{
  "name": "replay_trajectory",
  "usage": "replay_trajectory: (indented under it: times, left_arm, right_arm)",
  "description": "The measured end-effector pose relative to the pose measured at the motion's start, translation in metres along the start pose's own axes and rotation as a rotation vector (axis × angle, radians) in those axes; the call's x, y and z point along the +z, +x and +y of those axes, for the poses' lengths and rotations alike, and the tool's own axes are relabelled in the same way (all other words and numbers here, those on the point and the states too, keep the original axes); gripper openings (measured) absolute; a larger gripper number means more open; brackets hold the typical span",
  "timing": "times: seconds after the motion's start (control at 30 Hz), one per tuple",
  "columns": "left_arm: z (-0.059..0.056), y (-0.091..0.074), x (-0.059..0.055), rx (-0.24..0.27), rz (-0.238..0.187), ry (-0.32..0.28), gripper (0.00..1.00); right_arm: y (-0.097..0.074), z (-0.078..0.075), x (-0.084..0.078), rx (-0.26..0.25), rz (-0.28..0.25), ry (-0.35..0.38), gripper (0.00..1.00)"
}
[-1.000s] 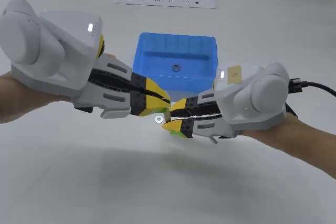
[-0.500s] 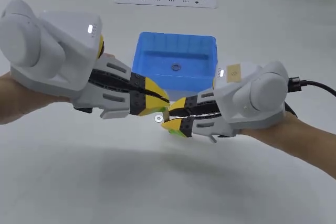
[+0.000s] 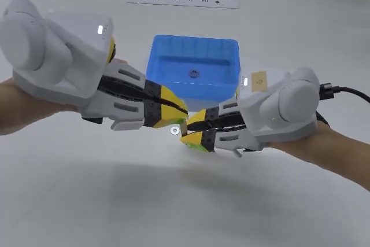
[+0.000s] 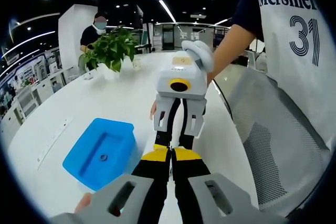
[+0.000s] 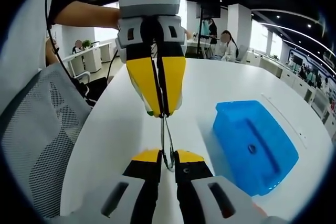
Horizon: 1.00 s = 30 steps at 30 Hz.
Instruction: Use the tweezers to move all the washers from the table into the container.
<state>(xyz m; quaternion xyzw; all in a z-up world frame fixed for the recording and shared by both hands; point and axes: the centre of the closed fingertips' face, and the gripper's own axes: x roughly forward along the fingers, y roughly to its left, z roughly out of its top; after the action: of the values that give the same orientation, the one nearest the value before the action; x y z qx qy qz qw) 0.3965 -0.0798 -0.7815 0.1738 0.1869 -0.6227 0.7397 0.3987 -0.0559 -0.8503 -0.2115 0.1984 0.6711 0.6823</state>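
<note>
Barely anything moved: right gripper (image 3: pixel 189 129) drifted a hair toward 3 o'clock; washer (image 3: pixel 174 131) stayed flat on the table (image 3: pixel 173 201) at the container's (image 3: pixel 194 41) 6 o'clock, just beside both tips. We read both claws as clenched on the tweezers (image 5: pixel 166 140), left gripper (image 3: pixel 182 114) pinching the far end. We needed a slow descent, tines straddling the washer's edge, and a light squeeze so it wouldn't flick away.

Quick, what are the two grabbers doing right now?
Left gripper: shut on the tweezers.
Right gripper: shut on the same tweezers, at their other end.
</note>
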Motion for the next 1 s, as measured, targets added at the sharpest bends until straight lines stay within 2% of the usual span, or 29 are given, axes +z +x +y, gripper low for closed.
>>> replay_trajectory:
  times: [0.27, 0.57, 0.8, 1.0]
  left_arm:
    - [-0.003, -0.001, 0.000, -0.001, 0.020, 0.022, 0.05]
    - [-0.004, -0.009, 0.011, 0.004, 0.010, 0.037, 0.05]
    - [0.000, -0.018, 0.027, 0.014, -0.014, 0.061, 0.05]
    - [0.010, -0.025, 0.048, 0.019, -0.032, 0.105, 0.05]
  right_arm:
    - [-0.001, 0.002, 0.001, 0.004, 0.012, -0.009, 0.10]
    - [-0.008, 0.001, 0.013, -0.011, -0.006, -0.027, 0.10]
    - [-0.020, -0.007, 0.027, -0.043, -0.031, -0.041, 0.10]
    - [-0.034, -0.020, 0.044, -0.083, -0.060, -0.062, 0.10]
